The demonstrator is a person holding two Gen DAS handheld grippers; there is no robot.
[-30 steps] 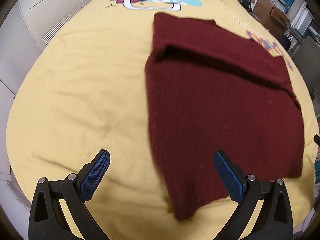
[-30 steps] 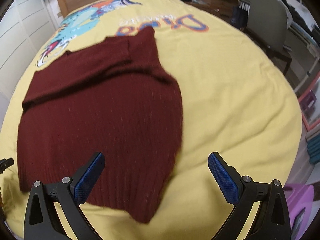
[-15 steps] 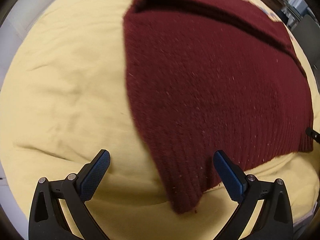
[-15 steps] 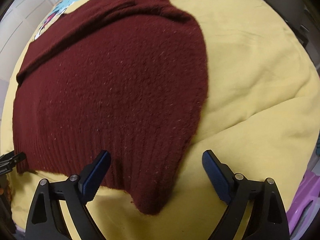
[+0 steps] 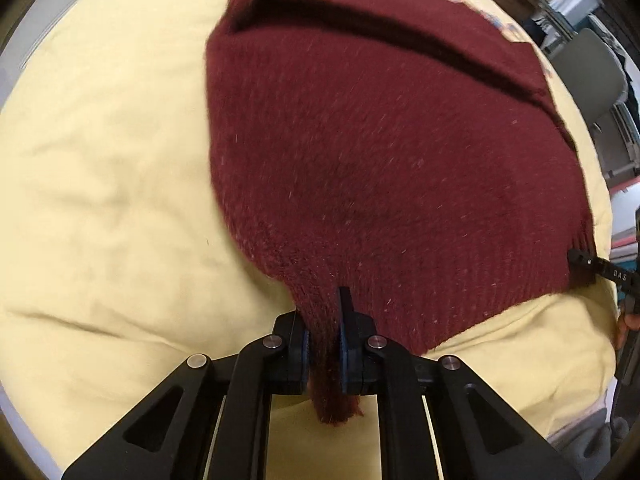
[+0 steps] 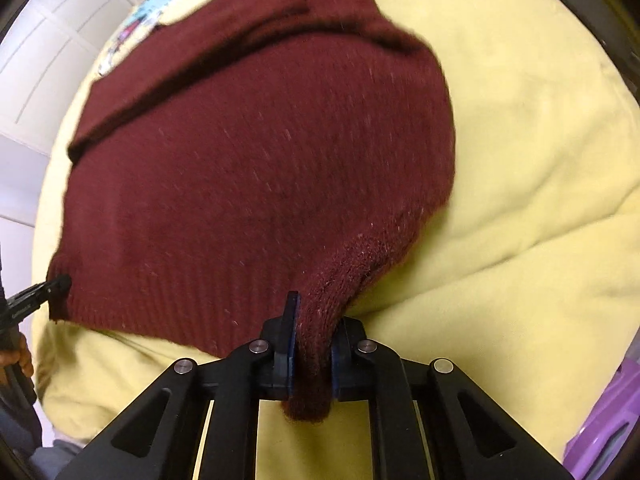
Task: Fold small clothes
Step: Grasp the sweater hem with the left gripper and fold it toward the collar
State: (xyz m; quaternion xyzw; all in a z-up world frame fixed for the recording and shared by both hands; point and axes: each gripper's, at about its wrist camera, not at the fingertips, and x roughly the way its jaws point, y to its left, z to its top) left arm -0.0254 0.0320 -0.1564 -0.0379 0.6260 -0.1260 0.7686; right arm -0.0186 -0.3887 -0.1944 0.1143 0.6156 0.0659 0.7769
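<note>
Both jaws, wide open a second ago, are now clamping the maroon sweater's (image 5: 392, 168) hem corners, left gripper (image 5: 323, 344) and right gripper (image 6: 311, 354) readying the fold.

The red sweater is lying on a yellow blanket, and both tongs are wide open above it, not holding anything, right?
Not quite. The red sweater does lie on the yellow blanket, but both tongs are shut on it. The left wrist view shows the left tongs pinching one near corner of the hem, and the right wrist view shows the right tongs pinching the other.
</note>
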